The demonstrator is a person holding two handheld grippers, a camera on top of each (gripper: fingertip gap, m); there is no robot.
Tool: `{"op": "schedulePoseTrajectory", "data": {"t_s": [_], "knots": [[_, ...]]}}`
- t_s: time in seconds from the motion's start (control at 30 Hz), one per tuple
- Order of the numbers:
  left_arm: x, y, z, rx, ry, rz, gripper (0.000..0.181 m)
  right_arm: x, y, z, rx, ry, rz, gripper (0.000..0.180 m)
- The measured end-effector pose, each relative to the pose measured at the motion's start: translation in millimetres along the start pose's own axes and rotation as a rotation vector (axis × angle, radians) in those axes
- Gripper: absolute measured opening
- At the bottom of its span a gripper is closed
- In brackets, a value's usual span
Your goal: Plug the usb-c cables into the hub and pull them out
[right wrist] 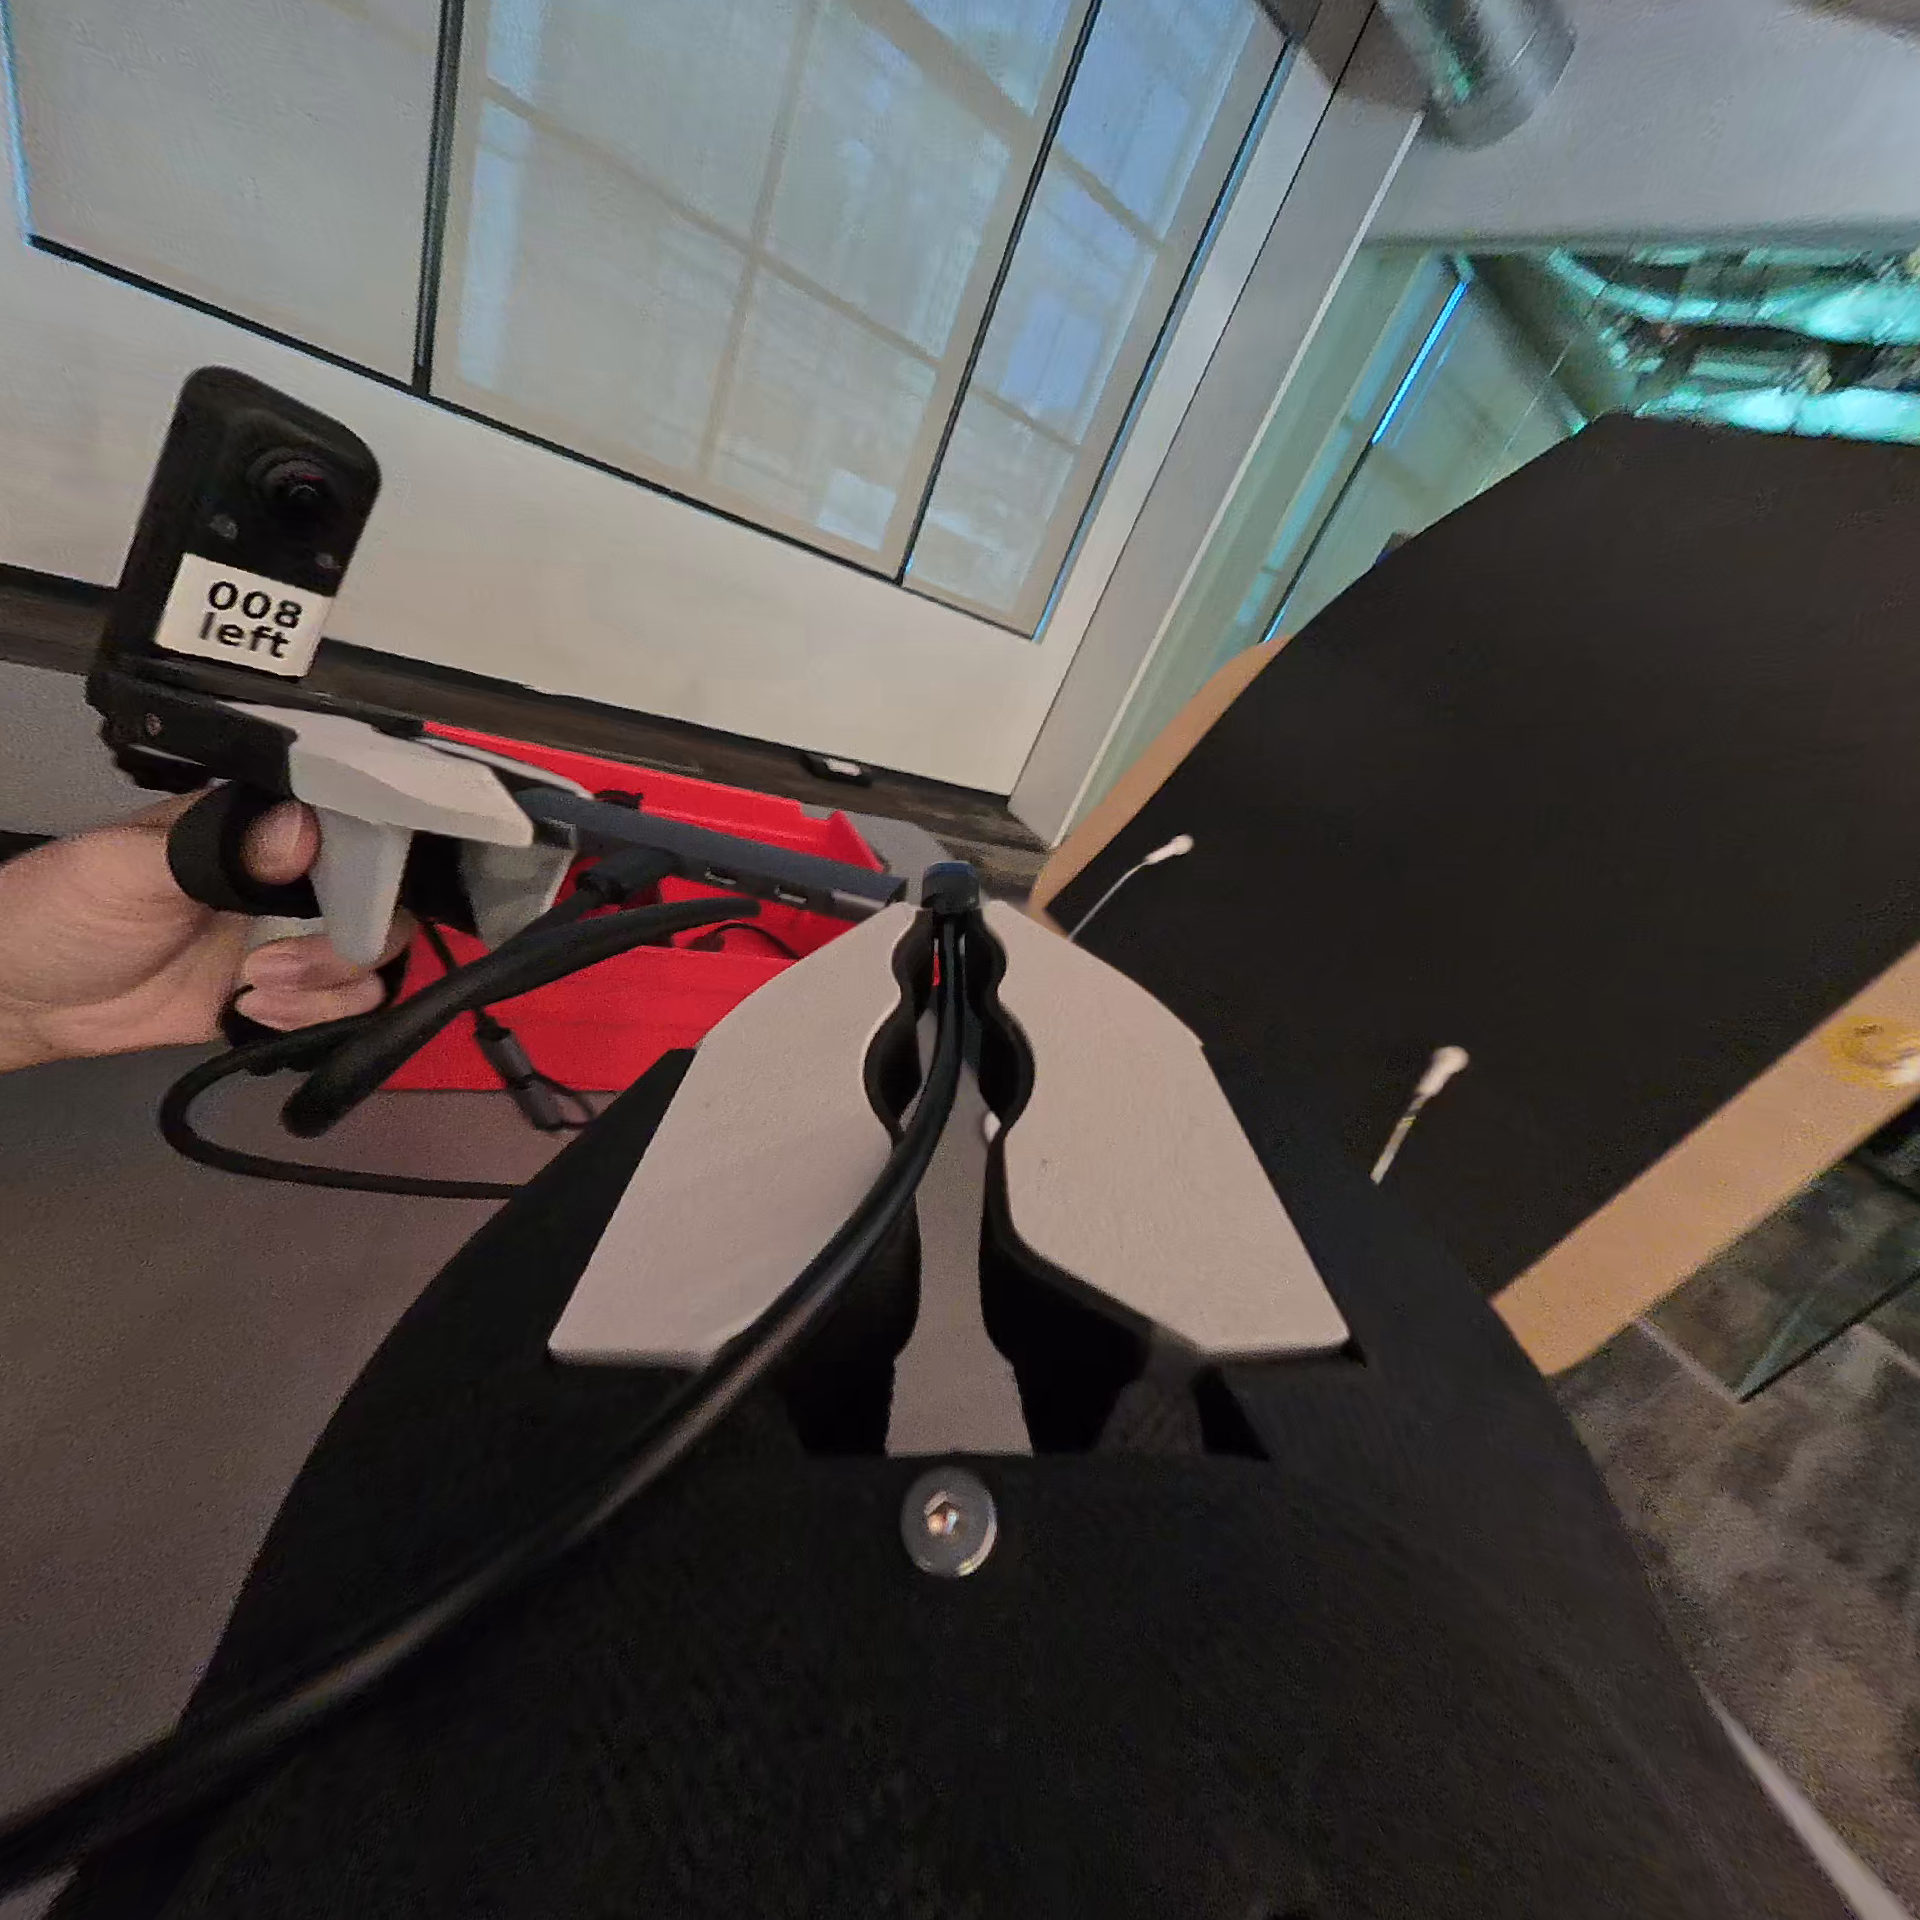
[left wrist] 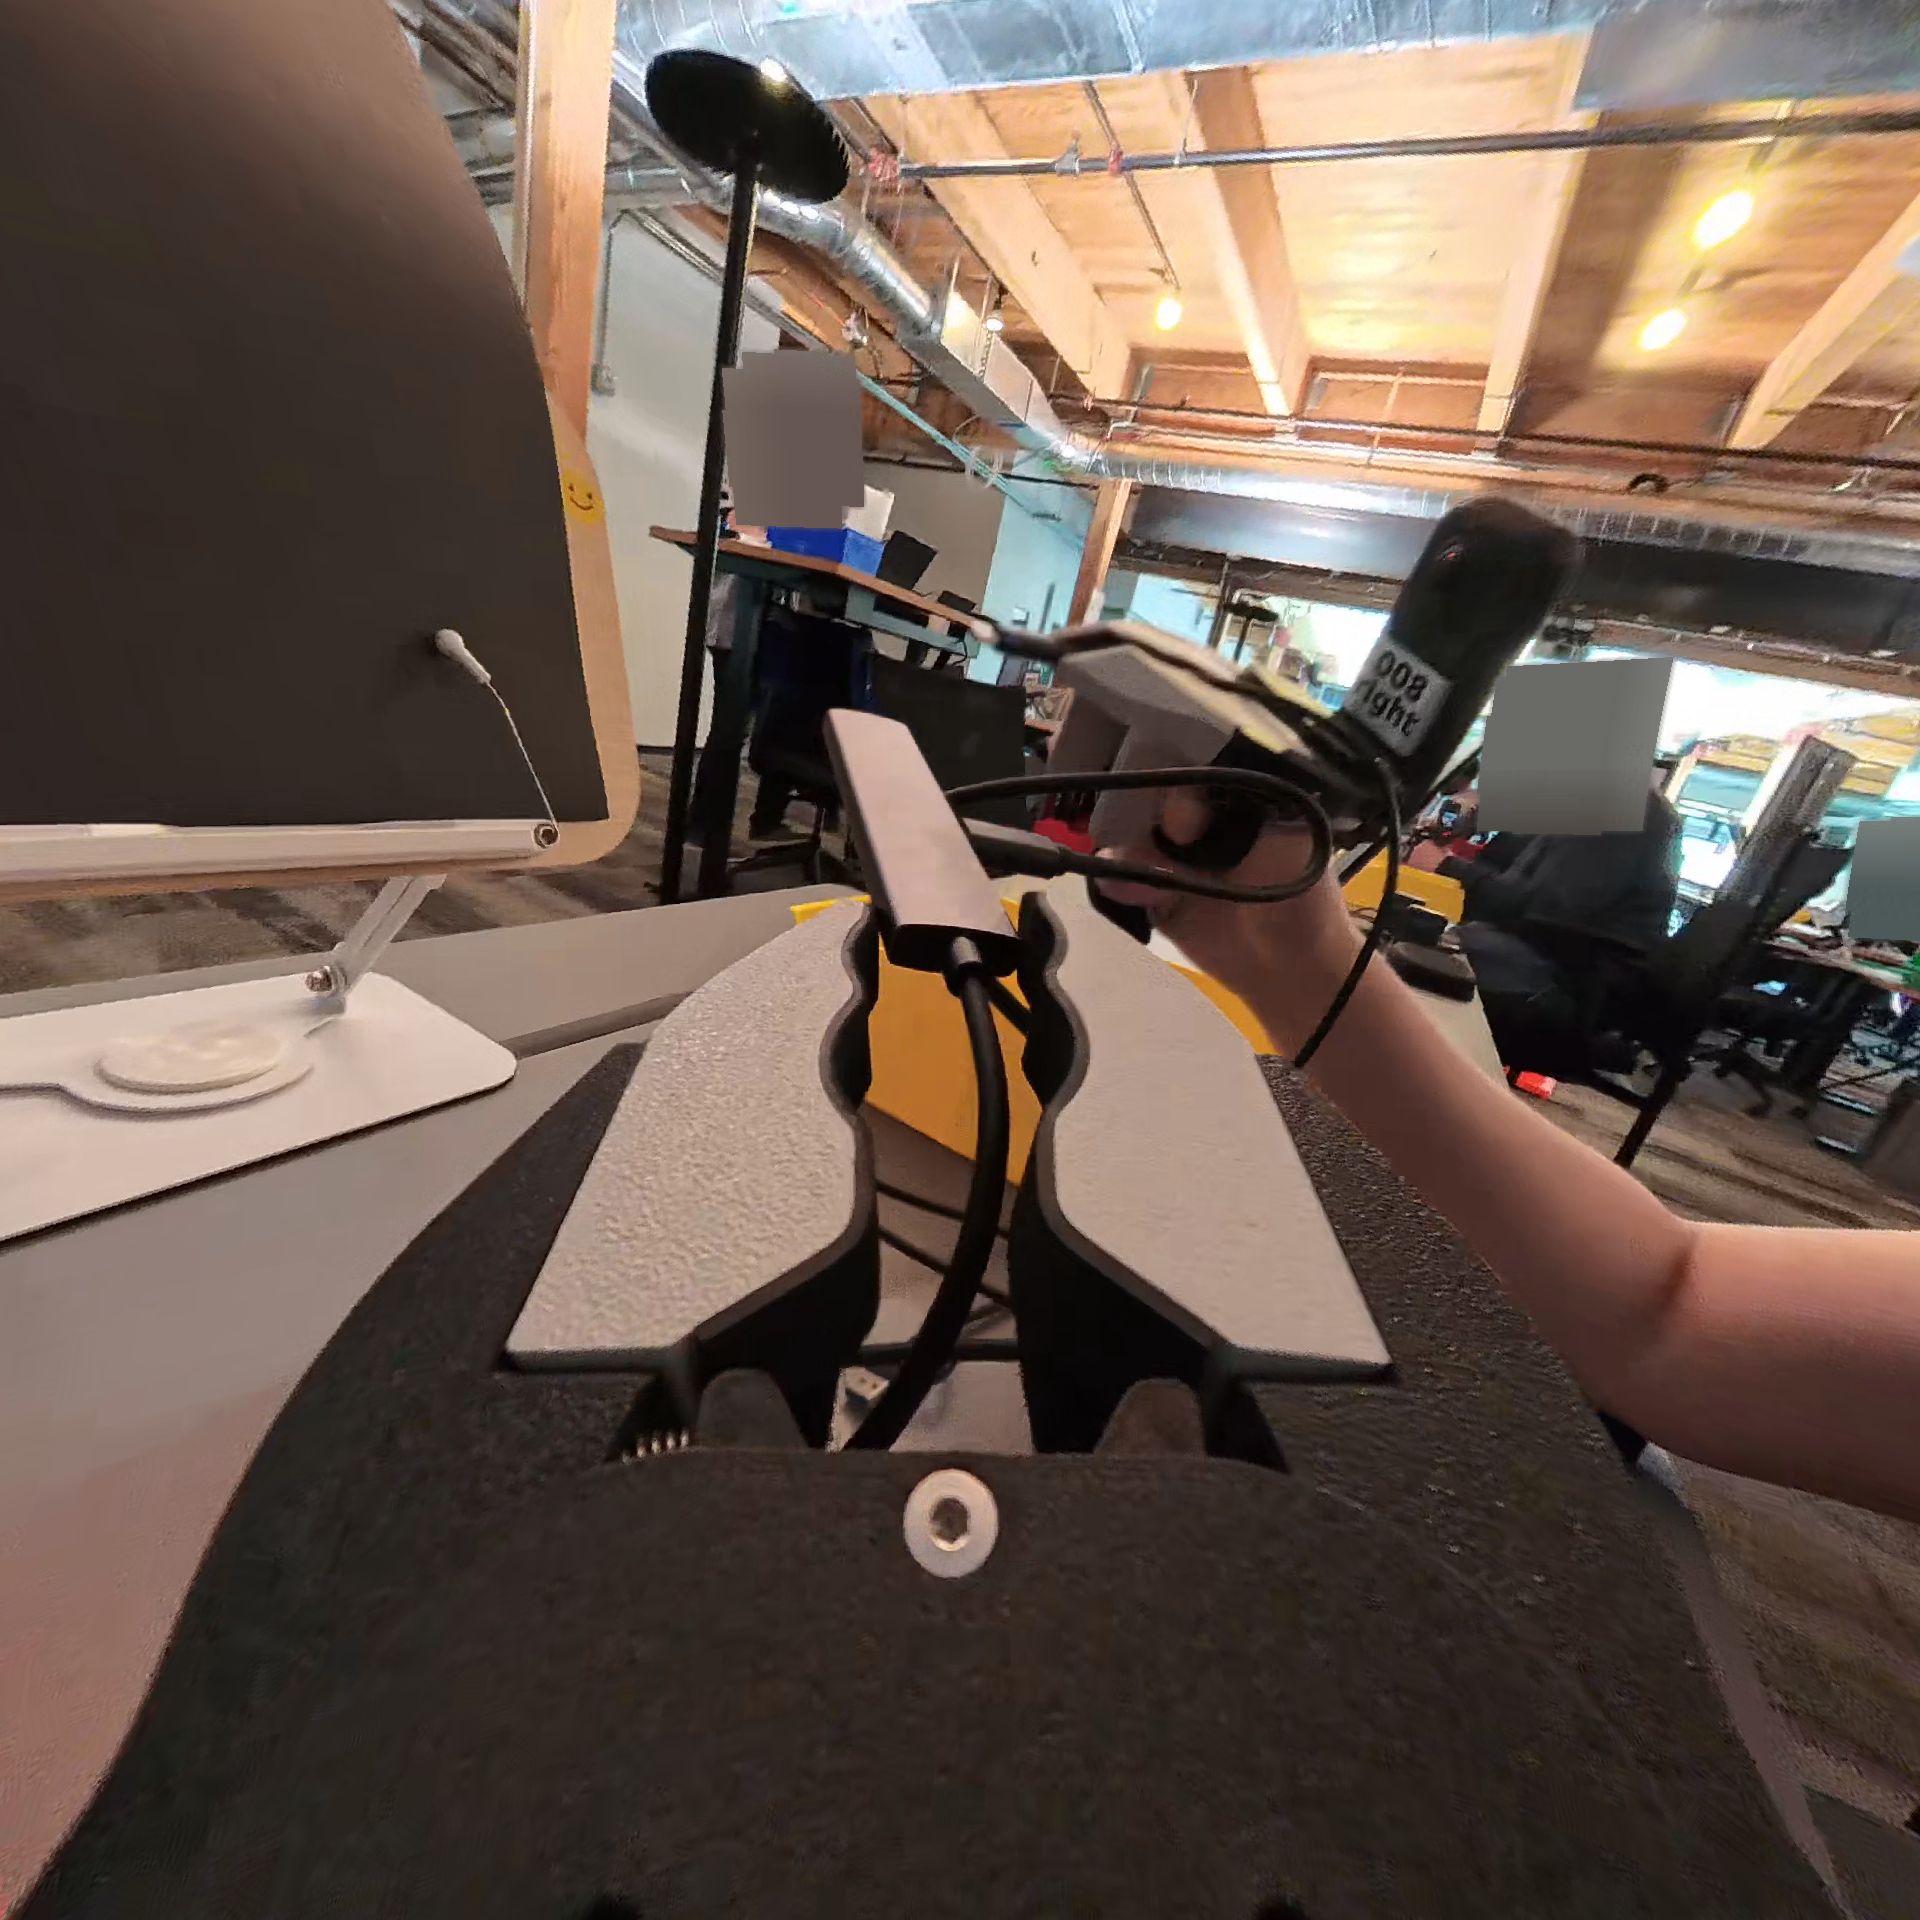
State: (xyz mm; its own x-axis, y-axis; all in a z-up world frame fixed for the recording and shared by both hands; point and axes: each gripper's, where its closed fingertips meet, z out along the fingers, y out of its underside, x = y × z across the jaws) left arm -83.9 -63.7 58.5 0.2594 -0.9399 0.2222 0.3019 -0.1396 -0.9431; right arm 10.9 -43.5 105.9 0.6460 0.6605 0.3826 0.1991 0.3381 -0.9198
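- Up off the desk, left gripper [left wrist: 951,935] is clamped on the hub [left wrist: 904,821], long axis pointing straight out from its fingers.
- Right gripper [right wrist: 945,914] pinches a usb-c cable [right wrist: 904,1143] plug just beside the hub's far tip.

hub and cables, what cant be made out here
- Left wrist view: the hub's side ports face away, so whether the side plug is fully seated cannot be told.
- Right wrist view: the connector tip held by the right gripper is blurred, and its gap to the hub is unclear.

Smooth matt dark metal hub [left wrist: 914,831], grainy grey plastic fingers [left wrist: 717,1132], glossy rubbery black cable [left wrist: 977,1143]
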Motion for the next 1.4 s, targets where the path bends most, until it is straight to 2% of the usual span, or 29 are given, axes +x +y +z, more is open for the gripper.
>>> {"op": "schedulePoseTrajectory", "data": {"t_s": [0.17, 0.27, 0.37, 0.47, 0.6, 0.73, 0.9, 1.07, 1.4], "knots": [[1.2, -6.5, -6.9, 0.03, 0.016, 0.014, 0.025, -24.0, -2.3, 15.7, 0.007, -0.038, 0.073, 0.007], [1.7, -6.7, -8.1, 0.023, 0.01, 0.045, 0.025, -29.5, -11.9, 15.3, 0.0, -0.007, 0.009, 0.007], [2.7, -4.1, -7.1, -0.001, -0.004, 0.086, 0.025, -38.6, -26.1, 12.4, 0.033, -0.027, -0.022, 0.007], [3.6, -3.7, -6.7, -0.004, -0.013, 0.107, 0.025, -48.0, -29.7, 12.2, -0.012, -0.057, -0.048, 0.007], [1.8, -5.0, -9.0, -0.002, -0.017, 0.113, 0.024, -39.8, -44.6, -0.4, -0.049, 0.025, -0.165, 0.007], [-2.6, -0.3, -8.0, -0.033, -0.057, 0.164, 0.024, -45.2, -61.7, -6.2, -0.014, 0.02, -0.062, 0.007], [-3.7, 1.0, -6.9, -0.044, -0.106, 0.224, 0.024, -51.5, -31.4, 13.2, -0.111, 0.028, -0.052, 0.007], [-5.1, -5.5, -10.2, 0.001, -0.118, 0.205, 0.024, -52.0, -5.0, 26.6, -0.159, 0.035, -0.063, 0.007], [-11.6, -16.3, -17.5, 0.098, -0.135, 0.104, 0.024, -51.4, 8.2, 36.2, -0.11, 0.09, -0.036, 0.007]]}}
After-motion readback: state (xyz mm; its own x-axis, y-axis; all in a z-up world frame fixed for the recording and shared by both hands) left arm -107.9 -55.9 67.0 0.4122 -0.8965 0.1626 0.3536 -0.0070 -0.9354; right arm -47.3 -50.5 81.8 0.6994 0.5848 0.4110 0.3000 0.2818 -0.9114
